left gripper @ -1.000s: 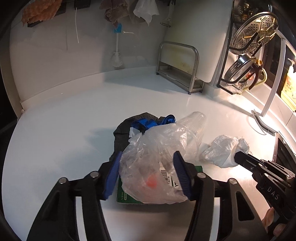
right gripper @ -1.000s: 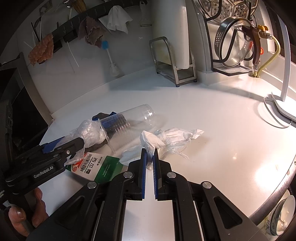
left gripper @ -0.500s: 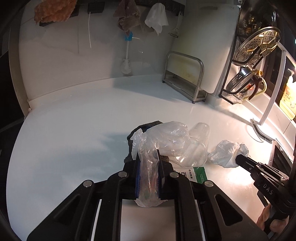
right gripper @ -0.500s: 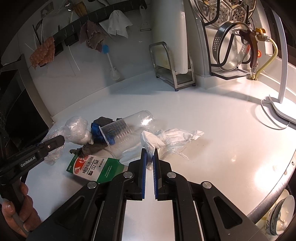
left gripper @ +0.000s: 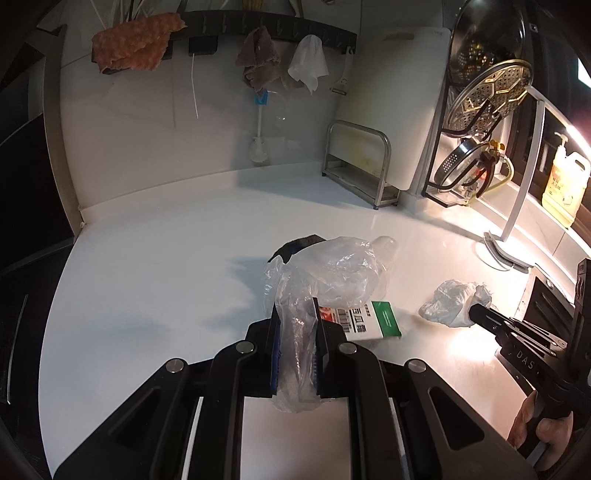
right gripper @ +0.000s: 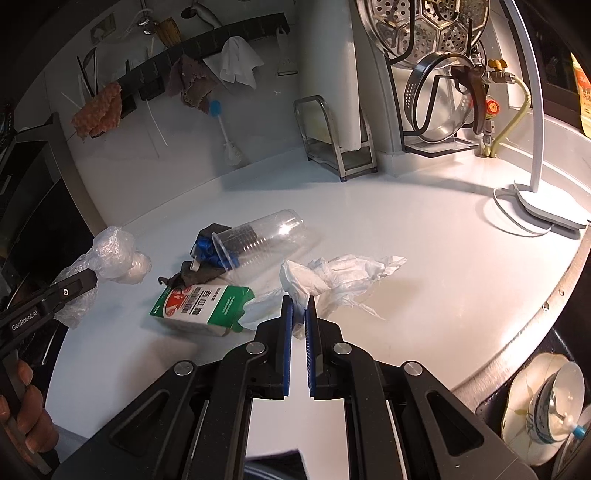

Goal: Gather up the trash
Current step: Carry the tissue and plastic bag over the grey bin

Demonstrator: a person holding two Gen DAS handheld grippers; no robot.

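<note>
My left gripper (left gripper: pixel 295 314) is shut on a crumpled clear plastic bag (left gripper: pixel 332 269), which hangs between the blue pads above the white counter (left gripper: pixel 166 277). From the right wrist, the same bag (right gripper: pixel 114 251) bulges off the left gripper's tip (right gripper: pixel 85 277), left of the pile. My right gripper (right gripper: pixel 299 306) is shut on the near end of a white crumpled wad (right gripper: pixel 332 273), whose rest trails on the counter. A green and white carton (right gripper: pixel 199 306) lies flat. Behind it a clear plastic cup (right gripper: pixel 266 236) lies on its side, with a dark cloth and blue scrap (right gripper: pixel 203 243).
A metal rack (right gripper: pixel 332 140) and a white cutting board (left gripper: pixel 391 110) stand at the back. A lid holder (right gripper: pixel 436 110) and a lamp base (right gripper: pixel 546 206) sit to the right. Cloths hang on the wall rail (left gripper: pixel 258 26). The counter's curved edge (right gripper: pixel 535 325) runs right, a bowl (right gripper: pixel 546 406) below it.
The left jaws closed on the clear bag and carried it up and away from the pile, uncovering the carton. The right gripper drew back a little with the white wad.
</note>
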